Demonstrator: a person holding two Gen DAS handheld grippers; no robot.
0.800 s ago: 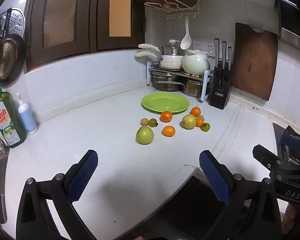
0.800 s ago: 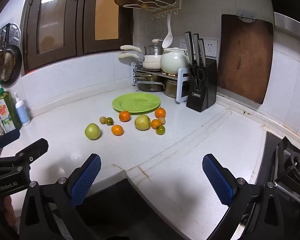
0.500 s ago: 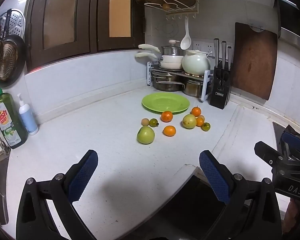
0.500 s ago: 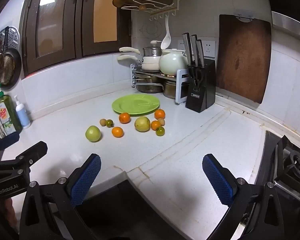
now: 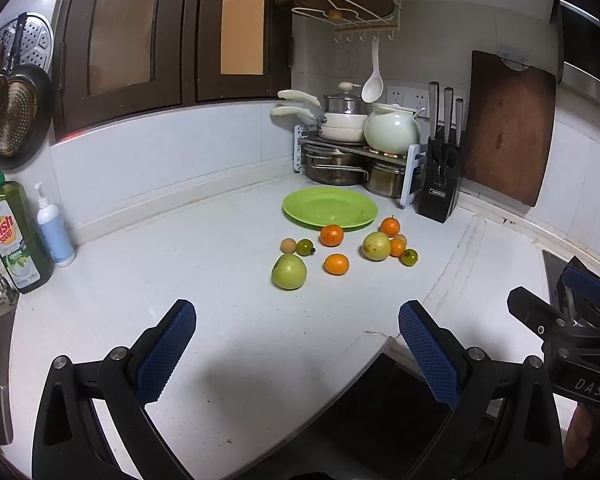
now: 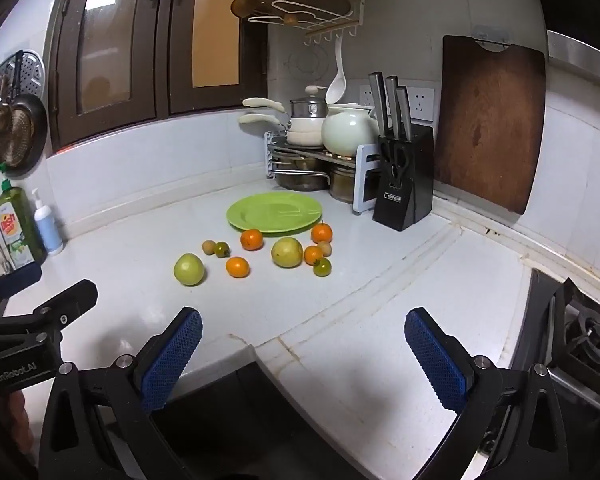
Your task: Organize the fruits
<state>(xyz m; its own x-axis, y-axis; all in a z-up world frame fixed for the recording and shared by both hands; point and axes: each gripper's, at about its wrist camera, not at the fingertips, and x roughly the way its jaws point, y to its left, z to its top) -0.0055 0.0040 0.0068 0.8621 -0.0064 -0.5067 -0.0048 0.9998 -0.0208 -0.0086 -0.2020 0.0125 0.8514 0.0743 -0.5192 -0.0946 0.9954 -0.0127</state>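
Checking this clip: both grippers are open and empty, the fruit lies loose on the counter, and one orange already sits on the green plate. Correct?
Not quite. The green plate has nothing on it; the nearest orange lies on the counter just in front of its rim, as the left wrist view shows. The rest holds: left gripper and right gripper are open and empty.

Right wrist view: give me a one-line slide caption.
Open right gripper hovers over the counter edge, facing loose fruits scattered before an empty green plate.

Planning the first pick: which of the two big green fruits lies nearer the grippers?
The left green fruit, alone at the front; the other sits among oranges.
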